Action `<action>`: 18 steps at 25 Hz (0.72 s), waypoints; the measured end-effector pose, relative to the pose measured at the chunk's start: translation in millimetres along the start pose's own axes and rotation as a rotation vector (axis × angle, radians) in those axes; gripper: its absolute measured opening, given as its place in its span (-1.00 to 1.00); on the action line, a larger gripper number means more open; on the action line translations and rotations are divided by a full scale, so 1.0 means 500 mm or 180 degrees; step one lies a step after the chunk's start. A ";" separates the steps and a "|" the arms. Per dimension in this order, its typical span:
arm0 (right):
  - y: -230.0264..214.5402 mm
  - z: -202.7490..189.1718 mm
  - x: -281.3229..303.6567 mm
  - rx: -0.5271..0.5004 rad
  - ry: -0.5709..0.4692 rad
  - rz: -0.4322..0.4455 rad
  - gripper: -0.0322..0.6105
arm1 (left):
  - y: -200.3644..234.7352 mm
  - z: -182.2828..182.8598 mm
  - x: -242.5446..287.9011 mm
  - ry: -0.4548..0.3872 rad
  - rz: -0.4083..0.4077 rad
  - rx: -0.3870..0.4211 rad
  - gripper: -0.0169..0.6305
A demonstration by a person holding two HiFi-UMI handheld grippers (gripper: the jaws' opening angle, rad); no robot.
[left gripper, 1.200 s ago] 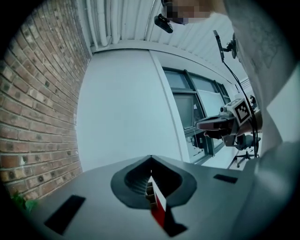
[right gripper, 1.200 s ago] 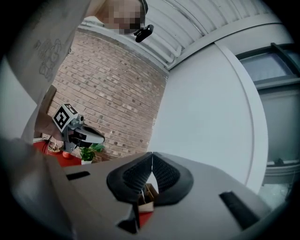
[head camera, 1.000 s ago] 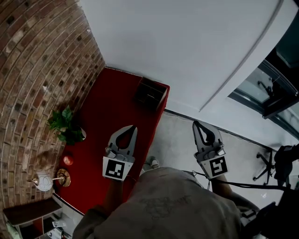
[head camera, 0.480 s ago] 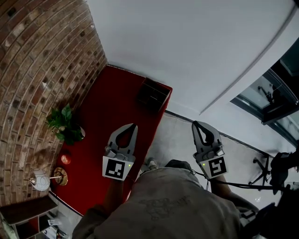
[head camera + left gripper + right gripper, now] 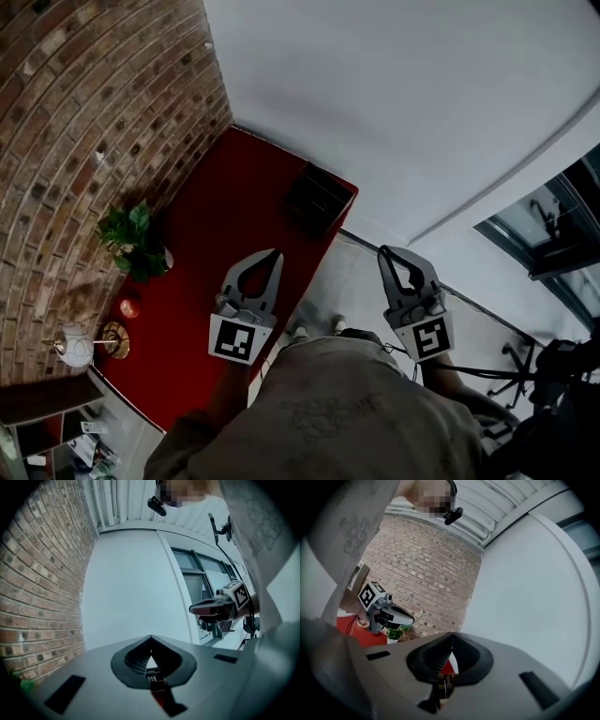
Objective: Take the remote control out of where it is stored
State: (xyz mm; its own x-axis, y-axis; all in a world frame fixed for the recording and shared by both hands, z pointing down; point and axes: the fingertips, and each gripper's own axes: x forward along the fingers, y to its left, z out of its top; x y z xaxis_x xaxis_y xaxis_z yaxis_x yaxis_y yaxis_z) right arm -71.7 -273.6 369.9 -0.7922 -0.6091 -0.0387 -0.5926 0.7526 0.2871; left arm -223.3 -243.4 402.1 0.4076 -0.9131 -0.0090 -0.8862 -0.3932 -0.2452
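Observation:
A dark open-topped storage box (image 5: 319,199) stands at the far right corner of the red table (image 5: 216,244). No remote control can be made out in it from here. My left gripper (image 5: 274,254) hovers over the table's right edge, short of the box, jaws shut and empty. My right gripper (image 5: 385,251) hangs over the pale floor to the right of the table, also shut with nothing in it. In the left gripper view the closed jaws (image 5: 151,638) point at the white wall. In the right gripper view the closed jaws (image 5: 452,634) point toward the brick corner.
A potted plant (image 5: 133,244), a small red object (image 5: 129,307) and a brass stand (image 5: 114,339) sit along the table's left side by the brick wall (image 5: 84,141). A white vase (image 5: 73,349) is beside them. A white wall (image 5: 394,112) lies behind the table, with windows at the far right.
The head view has shifted, so table and box sit slightly lower and further right in the picture. Both grippers stay shut and keep about the same places.

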 end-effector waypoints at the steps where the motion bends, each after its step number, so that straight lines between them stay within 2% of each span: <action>1: -0.007 0.002 0.004 0.0024 -0.0018 0.0022 -0.86 | 0.002 0.003 0.003 -0.0009 0.0043 -0.0029 -0.95; 5: -0.047 0.002 0.012 0.0101 -0.0064 0.0043 -0.86 | 0.001 0.011 0.019 0.0003 0.0148 -0.0056 -0.95; 8: -0.069 -0.004 0.018 0.0115 -0.0075 0.0060 -0.86 | 0.005 0.015 0.031 -0.0011 0.0260 -0.0185 -0.95; 12: -0.091 -0.014 0.018 0.0149 -0.0113 0.0094 -0.86 | -0.005 0.013 0.048 0.0086 0.0261 -0.0052 -0.95; 18: -0.131 -0.029 0.009 0.0229 -0.0165 0.0106 -0.86 | -0.012 0.020 0.075 0.0109 0.0415 -0.0164 -0.95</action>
State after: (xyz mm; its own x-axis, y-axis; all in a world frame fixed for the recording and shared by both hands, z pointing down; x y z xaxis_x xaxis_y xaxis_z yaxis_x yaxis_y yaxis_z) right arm -34.3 -329.6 365.0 -0.8170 -0.5710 -0.0802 -0.5732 0.7894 0.2195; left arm -200.4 -274.0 393.3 0.2814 -0.9596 -0.0042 -0.9416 -0.2753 -0.1938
